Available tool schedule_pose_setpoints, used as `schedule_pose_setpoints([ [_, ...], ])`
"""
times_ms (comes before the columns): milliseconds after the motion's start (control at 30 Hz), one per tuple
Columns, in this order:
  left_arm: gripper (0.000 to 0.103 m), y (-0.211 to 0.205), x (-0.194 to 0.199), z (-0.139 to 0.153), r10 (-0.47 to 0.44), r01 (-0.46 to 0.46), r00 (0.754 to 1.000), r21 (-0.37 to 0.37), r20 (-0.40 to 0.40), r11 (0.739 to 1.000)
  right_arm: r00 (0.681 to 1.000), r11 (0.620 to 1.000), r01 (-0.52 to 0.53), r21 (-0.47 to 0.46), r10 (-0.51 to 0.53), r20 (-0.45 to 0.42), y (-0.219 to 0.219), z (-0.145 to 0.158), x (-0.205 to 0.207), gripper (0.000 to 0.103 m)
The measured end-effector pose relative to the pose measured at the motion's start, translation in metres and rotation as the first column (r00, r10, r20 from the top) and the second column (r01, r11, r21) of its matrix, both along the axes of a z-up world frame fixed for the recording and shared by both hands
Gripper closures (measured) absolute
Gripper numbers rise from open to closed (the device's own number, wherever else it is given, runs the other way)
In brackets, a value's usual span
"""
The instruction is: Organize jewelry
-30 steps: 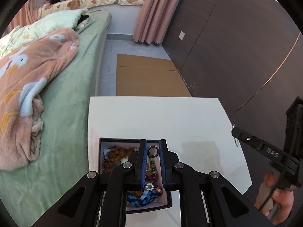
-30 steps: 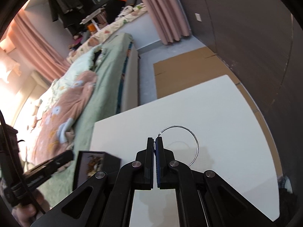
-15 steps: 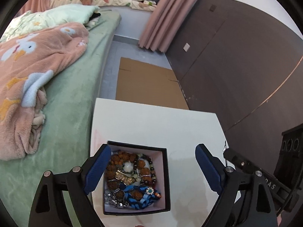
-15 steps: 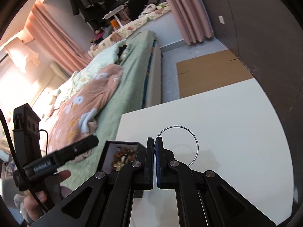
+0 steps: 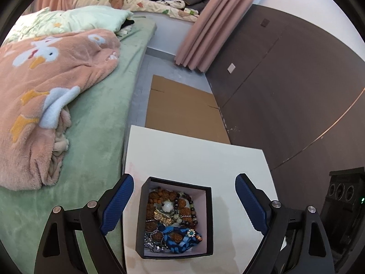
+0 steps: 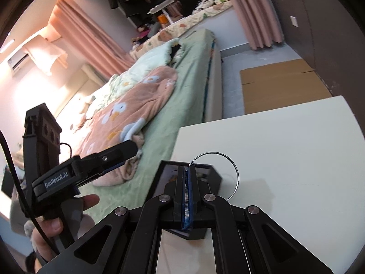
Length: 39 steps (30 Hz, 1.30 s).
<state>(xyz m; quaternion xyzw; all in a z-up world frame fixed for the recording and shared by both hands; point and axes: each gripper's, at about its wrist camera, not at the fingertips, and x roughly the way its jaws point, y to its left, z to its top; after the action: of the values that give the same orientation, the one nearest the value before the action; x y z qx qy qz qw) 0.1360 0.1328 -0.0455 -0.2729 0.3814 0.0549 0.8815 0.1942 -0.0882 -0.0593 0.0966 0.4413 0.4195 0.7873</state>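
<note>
A black open box (image 5: 139, 217) with a white lining sits near the front of the white table (image 5: 205, 155). It holds several beaded bracelets, a blue cord and a flower charm (image 5: 190, 233). My left gripper (image 5: 184, 177) is open, its blue pads (image 5: 118, 201) standing wide on either side of the box with nothing between them. In the right wrist view my right gripper (image 6: 188, 169) is shut on a thin silver hoop (image 6: 236, 171). The hoop sticks out to the right, above the table (image 6: 285, 137) by the box's (image 6: 215, 179) far corner.
A bed with a green sheet (image 5: 95, 118) and a pink duck-print blanket (image 5: 45, 86) runs along the table's left edge. Flat cardboard (image 5: 182, 107) lies on the floor beyond the table. Dark wall panels (image 5: 285, 91) stand on the right. A hand (image 6: 52, 228) grips the left tool's handle.
My left gripper was shut on a beaded string over the box; its jaws opened wide and the string now lies in the box. The right gripper carried the hoop leftward to the box.
</note>
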Motion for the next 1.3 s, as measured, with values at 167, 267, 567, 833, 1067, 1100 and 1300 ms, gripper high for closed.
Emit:
schedule_pose_setpoints([
  [167,0.012,0.010,-0.009,0.006,0.031,-0.031,0.999,-0.002,0.028,1.000,0.999,0.998,-0.040,0.041,0.039,0.014,0.016,0.001,-0.007,0.099],
  [267,0.012,0.015,-0.015,0.006,0.047,-0.047,0.998,0.002,0.036,0.999,0.998,0.998,-0.055,0.014,0.054,0.023,0.027,-0.002,-0.009,0.093],
  [567,0.012,0.014,-0.027,0.008,0.051,-0.052,0.998,0.007,0.035,0.999,0.999,0.998,0.052,-0.039,-0.051,0.016,-0.004,0.009,-0.006,0.032],
  [833,0.012,-0.013,-0.040,0.028,0.022,-0.027,0.998,0.081,0.064,0.996,0.993,0.992,0.116,-0.051,-0.115,0.029,-0.039,0.037,-0.013,0.021],
  [1067,0.012,-0.045,-0.049,0.036,-0.024,0.010,0.996,0.153,0.086,0.988,0.979,0.977,0.201,-0.066,-0.198,0.057,-0.071,0.058,-0.024,0.010],
  [1100,0.012,-0.048,-0.050,0.037,-0.026,0.010,0.996,0.164,0.090,0.986,0.975,0.974,0.218,-0.068,-0.214,0.065,-0.078,0.061,-0.028,0.009],
  [1300,0.012,-0.072,-0.058,0.038,-0.079,0.055,0.991,0.216,0.106,0.975,0.955,0.953,0.289,-0.088,-0.281,0.099,-0.106,0.068,-0.048,0.000],
])
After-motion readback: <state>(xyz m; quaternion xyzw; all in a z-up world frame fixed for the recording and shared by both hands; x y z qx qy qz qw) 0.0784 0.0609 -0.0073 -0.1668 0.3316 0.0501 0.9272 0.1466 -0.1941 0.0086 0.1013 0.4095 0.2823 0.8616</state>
